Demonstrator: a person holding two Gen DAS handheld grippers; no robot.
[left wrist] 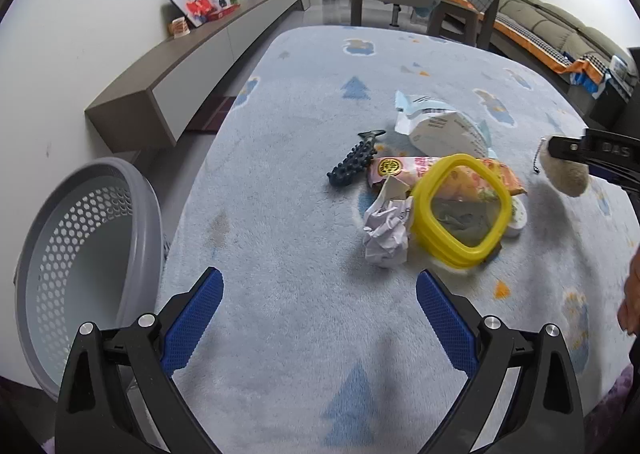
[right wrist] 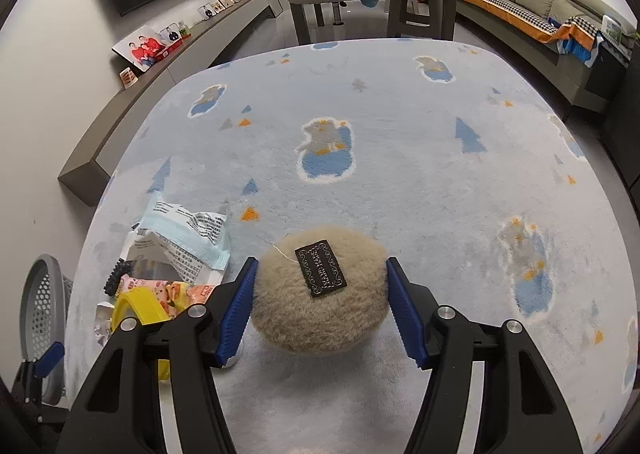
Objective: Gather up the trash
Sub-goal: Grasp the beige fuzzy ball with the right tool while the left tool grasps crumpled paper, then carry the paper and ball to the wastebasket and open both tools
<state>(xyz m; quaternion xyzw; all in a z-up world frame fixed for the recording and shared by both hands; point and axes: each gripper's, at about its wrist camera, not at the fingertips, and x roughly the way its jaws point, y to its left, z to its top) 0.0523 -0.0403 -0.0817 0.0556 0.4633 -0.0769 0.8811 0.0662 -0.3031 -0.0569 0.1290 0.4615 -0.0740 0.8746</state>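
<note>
The right gripper [right wrist: 320,306] has its jaws closed on a soft, light, squashable fluffy pouch [right wrist: 320,294], pinched across its middle just right of the trash pile [left wrist: 432,197], while the left gripper [left wrist: 320,318] hovers open near the basket [left wrist: 80,254].
</note>
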